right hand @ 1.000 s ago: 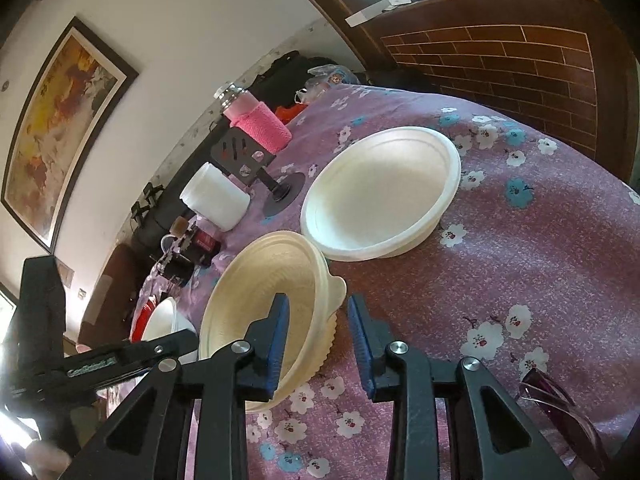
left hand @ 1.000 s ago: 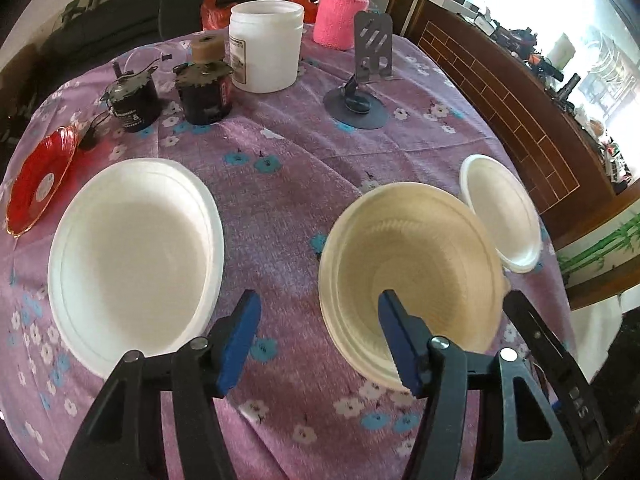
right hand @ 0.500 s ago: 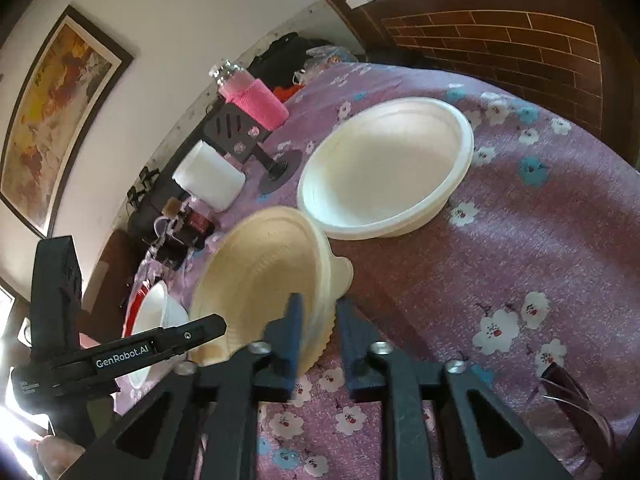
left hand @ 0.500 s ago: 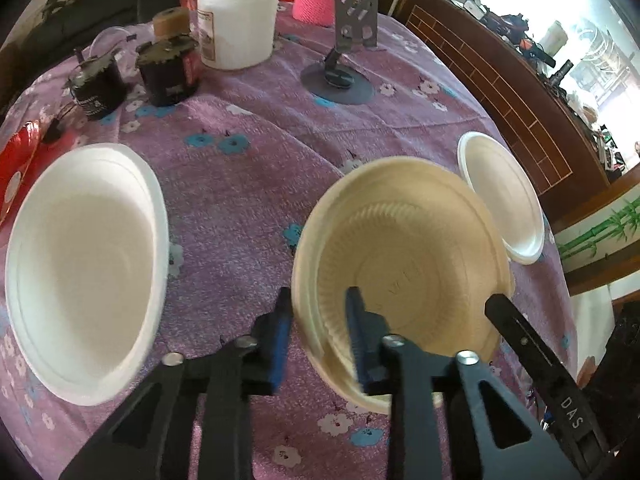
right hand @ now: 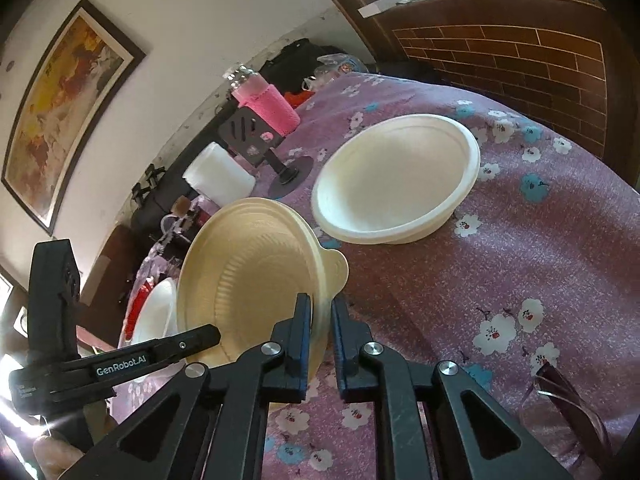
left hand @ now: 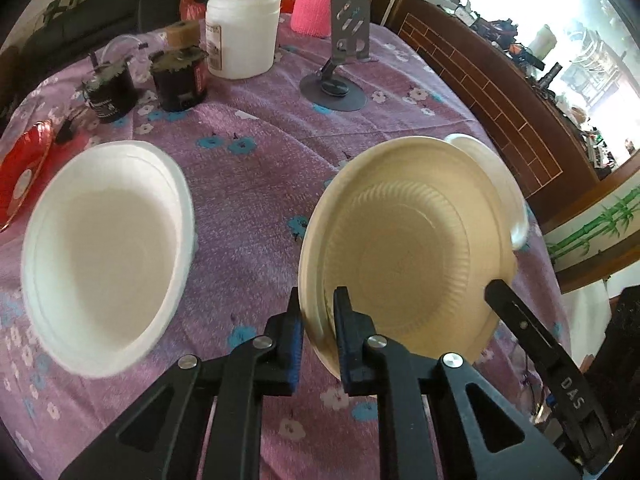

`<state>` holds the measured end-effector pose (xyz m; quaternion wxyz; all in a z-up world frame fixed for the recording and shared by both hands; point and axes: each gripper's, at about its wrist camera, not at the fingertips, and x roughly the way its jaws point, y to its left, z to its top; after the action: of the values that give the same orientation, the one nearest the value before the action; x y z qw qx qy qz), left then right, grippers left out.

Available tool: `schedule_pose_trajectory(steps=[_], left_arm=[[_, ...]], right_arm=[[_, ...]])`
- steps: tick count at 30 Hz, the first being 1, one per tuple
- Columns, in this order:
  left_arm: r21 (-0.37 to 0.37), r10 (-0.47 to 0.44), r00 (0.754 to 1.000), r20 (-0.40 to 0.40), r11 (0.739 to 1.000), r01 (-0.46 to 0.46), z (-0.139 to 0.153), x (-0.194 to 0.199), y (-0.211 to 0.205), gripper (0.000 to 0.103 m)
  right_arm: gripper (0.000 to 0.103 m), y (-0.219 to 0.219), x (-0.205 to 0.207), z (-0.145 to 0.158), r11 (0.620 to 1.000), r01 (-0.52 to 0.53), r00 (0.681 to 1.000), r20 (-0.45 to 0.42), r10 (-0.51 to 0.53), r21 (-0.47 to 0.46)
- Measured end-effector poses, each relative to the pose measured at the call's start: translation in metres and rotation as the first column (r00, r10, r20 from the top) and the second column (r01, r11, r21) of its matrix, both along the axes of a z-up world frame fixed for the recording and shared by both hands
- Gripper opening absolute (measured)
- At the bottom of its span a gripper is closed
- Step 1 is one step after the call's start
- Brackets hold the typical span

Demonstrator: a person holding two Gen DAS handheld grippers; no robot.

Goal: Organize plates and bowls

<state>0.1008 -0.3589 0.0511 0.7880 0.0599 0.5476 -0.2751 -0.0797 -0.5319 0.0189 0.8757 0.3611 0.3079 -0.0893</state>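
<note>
A beige ribbed bowl (left hand: 408, 240) is lifted and tilted above the purple flowered tablecloth (left hand: 248, 168). My left gripper (left hand: 318, 316) is shut on its near rim. My right gripper (right hand: 320, 320) is shut on the opposite rim of the same beige bowl (right hand: 248, 272). A white bowl (left hand: 104, 228) sits on the cloth to the left. Another white bowl (right hand: 396, 180) sits to the right; in the left wrist view only its edge (left hand: 480, 156) shows behind the beige bowl.
A red glass dish (left hand: 22, 168) lies at the far left edge. At the back stand two dark jars (left hand: 176, 76), a white tub (left hand: 242, 32), a pink-sleeved bottle (left hand: 316, 8) and a phone stand (left hand: 340, 56). A brick-patterned wall (right hand: 520, 60) borders the table's right side.
Both grippers closed on the beige bowl's rims, then raised and tilted it off the cloth. The right white bowl is now mostly hidden behind it in the left wrist view.
</note>
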Motion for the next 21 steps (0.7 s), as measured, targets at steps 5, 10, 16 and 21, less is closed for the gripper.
schedule_pose_trajectory(steps=[5,10,16,21], left_arm=[[-0.01,-0.002,1.0,0.012,1.0,0.002,0.017,-0.025,0.029,0.013],[-0.002,0.001,1.0,0.009,1.0,-0.001,0.016,-0.059,0.06,0.014],[0.026,-0.035,0.999,-0.04,0.999,0.036,-0.001,-0.098,0.073,0.014],[0.038,-0.065,0.996,-0.055,0.997,0.067,-0.012,-0.111,0.068,0.015]], right_arm=[[0.011,0.023,-0.026,0.013,0.999,-0.053,0.998,0.036,0.053,0.011],[0.011,0.053,-0.054,0.017,0.993,-0.116,0.993,0.033,0.116,0.0],[0.011,0.076,-0.099,0.018,0.99,-0.141,0.99,0.01,0.142,-0.029],[0.012,0.074,-0.114,0.012,0.992,-0.125,0.992,-0.015,0.124,-0.026]])
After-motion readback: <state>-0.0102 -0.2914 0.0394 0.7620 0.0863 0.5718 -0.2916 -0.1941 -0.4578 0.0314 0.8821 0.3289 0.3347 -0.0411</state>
